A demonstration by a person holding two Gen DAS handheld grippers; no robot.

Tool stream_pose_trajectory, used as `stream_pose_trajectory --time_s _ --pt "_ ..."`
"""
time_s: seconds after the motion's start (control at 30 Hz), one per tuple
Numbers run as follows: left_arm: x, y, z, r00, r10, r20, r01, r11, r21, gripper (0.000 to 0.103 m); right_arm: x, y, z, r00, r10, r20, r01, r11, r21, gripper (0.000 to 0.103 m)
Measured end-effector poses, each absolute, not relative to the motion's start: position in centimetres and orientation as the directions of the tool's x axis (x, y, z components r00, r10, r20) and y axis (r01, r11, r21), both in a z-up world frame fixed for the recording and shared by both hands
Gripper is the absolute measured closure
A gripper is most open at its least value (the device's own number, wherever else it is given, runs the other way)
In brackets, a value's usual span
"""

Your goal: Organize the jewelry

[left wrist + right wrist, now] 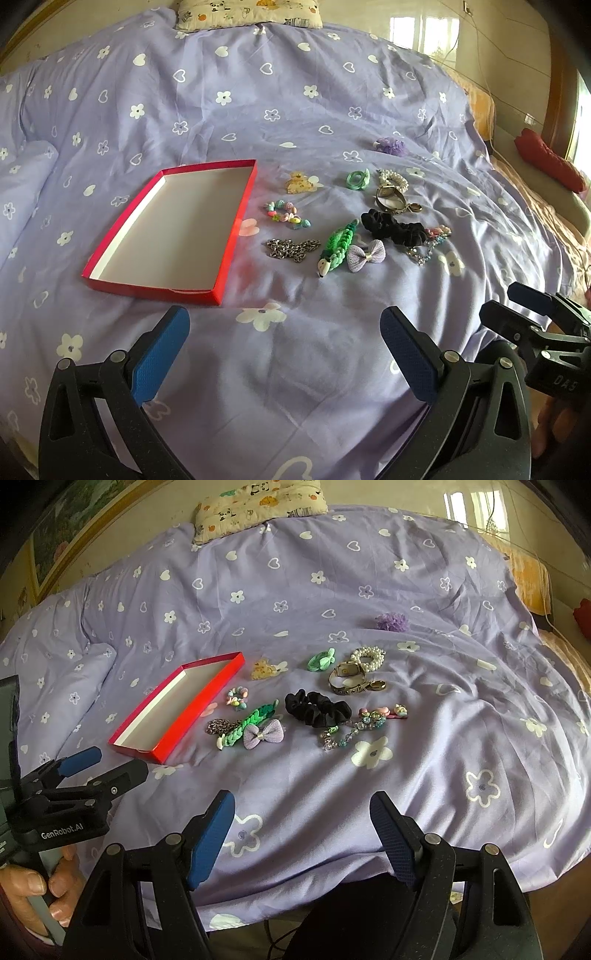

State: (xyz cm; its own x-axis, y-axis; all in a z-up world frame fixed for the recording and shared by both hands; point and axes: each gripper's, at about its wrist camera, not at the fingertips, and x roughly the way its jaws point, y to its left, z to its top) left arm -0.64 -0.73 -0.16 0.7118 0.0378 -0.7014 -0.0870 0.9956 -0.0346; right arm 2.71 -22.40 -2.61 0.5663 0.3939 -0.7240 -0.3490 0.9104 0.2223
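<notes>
While both tongs, left gripper point(284, 354) and right gripper point(302, 834), hover spread over the bed's point(332, 369) near edge, the red box point(236, 229) lies left of the jewelry pile point(388, 229).

Soft daylight from a window point(424, 33) at upper right, glare there, fisheye bending, dark corners

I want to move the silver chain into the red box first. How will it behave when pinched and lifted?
The silver chain lies in a loose, bunched heap on the bedspread, so it will likely hang limp and uncoil. Its metal links probably feel heavy for their size and may slip. Pushed, it would likely bunch up rather than slide.
</notes>
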Motion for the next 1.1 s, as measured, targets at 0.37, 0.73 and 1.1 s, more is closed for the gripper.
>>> stream_pose_trajectory --time_s 0.37,0.73,1.1 --pt "-0.66 -0.79 -0.21 0.713 0.039 -0.701 -0.087 0.996 -0.033 0.000 2.76 -22.37 -2.39 0.563 0.397 -0.725 -0.349 0.909 0.226 0.025" --pt "-0.65 -0.80 -0.21 0.714 0.039 -0.699 -0.086 0.996 -0.033 0.000 2.79 -22.36 -2.28 0.563 0.399 -0.724 -0.350 0.908 0.228 0.025" --pt "-0.31 -1.41 0.19 0.714 0.039 -0.699 -0.083 0.996 -0.030 0.000 2.98 -22.29 -1.71 0.564 0.405 -0.720 -0.350 0.907 0.235 0.025"
